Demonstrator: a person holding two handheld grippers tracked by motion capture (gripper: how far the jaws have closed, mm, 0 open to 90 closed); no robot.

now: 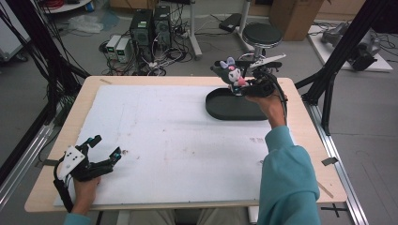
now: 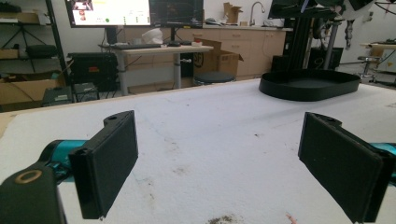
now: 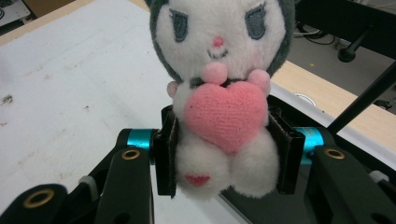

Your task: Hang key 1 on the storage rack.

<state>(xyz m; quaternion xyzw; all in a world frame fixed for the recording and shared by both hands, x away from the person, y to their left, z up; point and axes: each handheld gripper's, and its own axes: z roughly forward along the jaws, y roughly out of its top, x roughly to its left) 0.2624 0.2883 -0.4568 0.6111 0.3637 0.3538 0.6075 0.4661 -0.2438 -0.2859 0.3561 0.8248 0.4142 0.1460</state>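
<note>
A small plush toy [image 1: 231,72] with a dark hood, white face and pink heart is held up above the black oval tray [image 1: 220,108] at the table's far right. My right gripper [image 1: 240,82] is shut on the plush toy [image 3: 223,116]; its black pads [image 3: 166,156] press the toy's body from both sides. At the near left of the table my left gripper [image 1: 107,149] rests with its jaws wide apart. In the left gripper view its two pads [image 2: 112,161] stand apart with bare white mat between them, and the black tray [image 2: 310,85] lies far ahead to the right.
A white mat [image 1: 178,140] covers most of the wooden table [image 1: 70,112]. Beyond the far edge stand computer boxes [image 1: 149,26], cables and a round stool [image 1: 262,33]. Black frame struts [image 1: 335,65] rise at the right.
</note>
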